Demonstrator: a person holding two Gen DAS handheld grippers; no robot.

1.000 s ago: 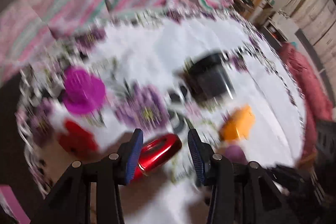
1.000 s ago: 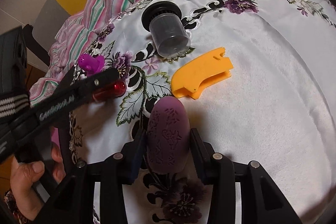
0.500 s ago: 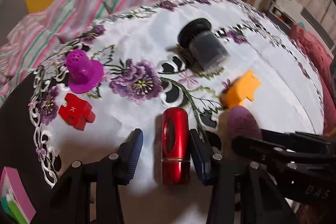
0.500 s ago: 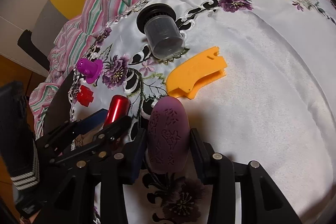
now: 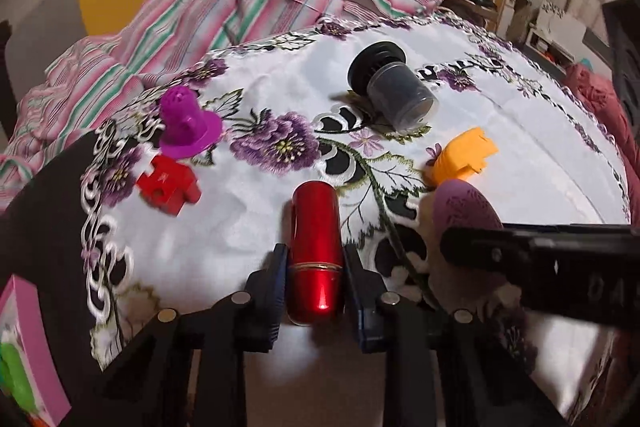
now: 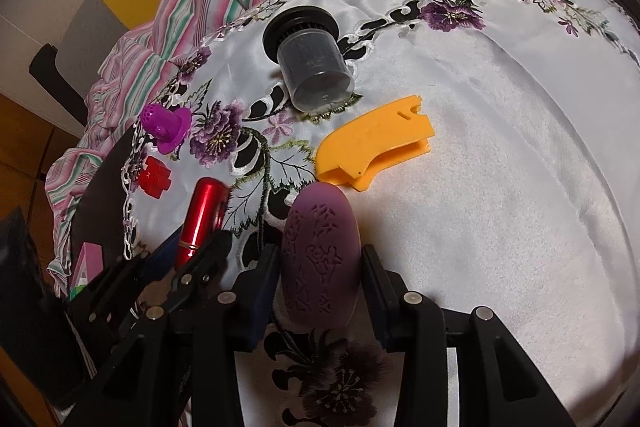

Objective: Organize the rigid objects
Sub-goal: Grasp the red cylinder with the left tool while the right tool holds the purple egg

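The glossy red metal cylinder lies on the white embroidered satin cloth that covers the bench, and the left tool has just been closing on it: half a second ago its blue pads stood apart from the tube, and now they press both flanks near the gold band. That reads as the grasp made, so lifting looks like the next step. The cylinder's long axis runs straight away from the left camera, in line with the fingers, rounded end nearest the lens. Just to its right, the right tool is clamped on the mauve embossed oval case, which likewise points away along its own fingers.
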